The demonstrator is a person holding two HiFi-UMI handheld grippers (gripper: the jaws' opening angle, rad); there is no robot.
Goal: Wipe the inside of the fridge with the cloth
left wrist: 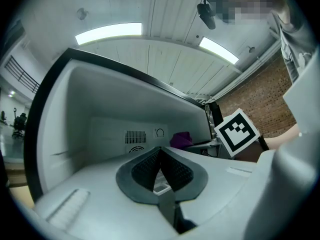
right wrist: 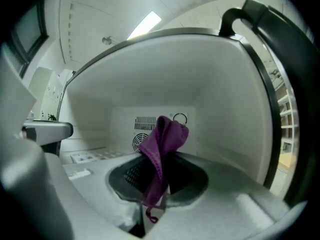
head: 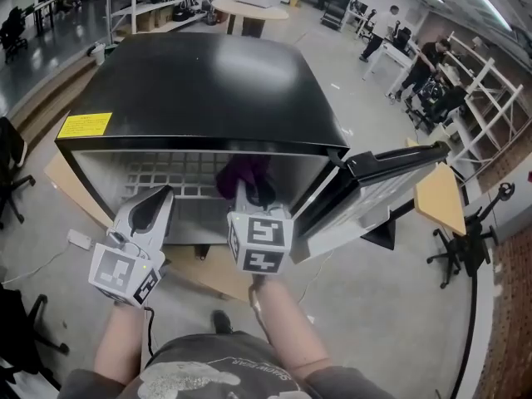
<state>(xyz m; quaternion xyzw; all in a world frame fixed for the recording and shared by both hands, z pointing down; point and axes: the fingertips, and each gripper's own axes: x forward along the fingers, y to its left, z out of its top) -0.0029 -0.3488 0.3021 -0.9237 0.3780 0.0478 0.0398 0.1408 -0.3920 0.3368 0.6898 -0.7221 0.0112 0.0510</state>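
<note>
A small black fridge [head: 208, 90] stands with its door [head: 391, 169] swung open to the right. My right gripper [head: 249, 191] is at the fridge mouth, shut on a purple cloth [head: 243, 174]. In the right gripper view the cloth [right wrist: 162, 146] stands up from the shut jaws, in front of the white back wall [right wrist: 150, 126] with its vent. My left gripper [head: 152, 210] is at the lower left of the opening, shut and empty. In the left gripper view the pads [left wrist: 172, 170] meet, and the cloth [left wrist: 181, 139] shows beyond.
A white wire shelf [head: 170, 175] lies inside the fridge. The fridge sits on a low wooden board [head: 62, 177]. Office chairs [head: 465, 239] stand to the right and left. People work at racks [head: 424, 69] far back on the right.
</note>
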